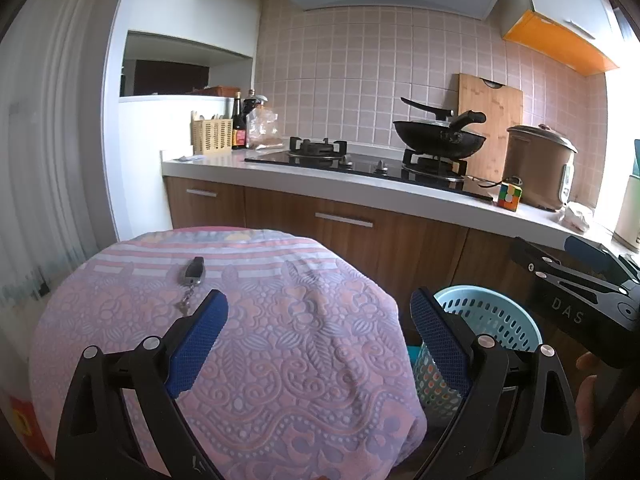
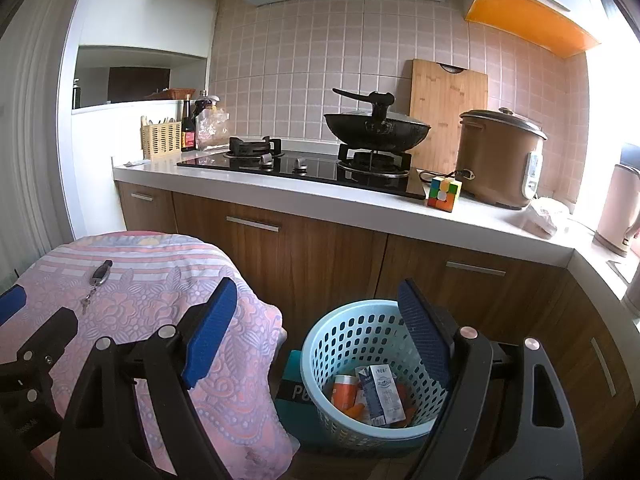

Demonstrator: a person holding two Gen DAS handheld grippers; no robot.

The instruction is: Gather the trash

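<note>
Kitchen scene from both wrist cameras. The table under the patterned pink-and-lilac cloth was wholly hidden, its embossed fabric draping past the lower frame edge. A teal box behind the basket was mostly covered, only part of its lettering legible. In the left view the light-blue perforated plastic basket was cut by a finger, its contents unseen. In the right view the same round basket held the collected trash: a white-and-blue carton, an orange cylindrical container and further orange scraps too crowded to name. The left hand-held gripper stood with its blue textured pads wide apart over the cloth, holding nothing. The right hand-held gripper was likewise spread wide and empty, one finger over the cloth, the other over the basket rim. A key fob with a short chain lay on the cloth. On the white bench stood a black wok, a brown rice cooker and a colour-faced puzzle cube, with a bamboo cutting board leaning against the tiles.
</note>
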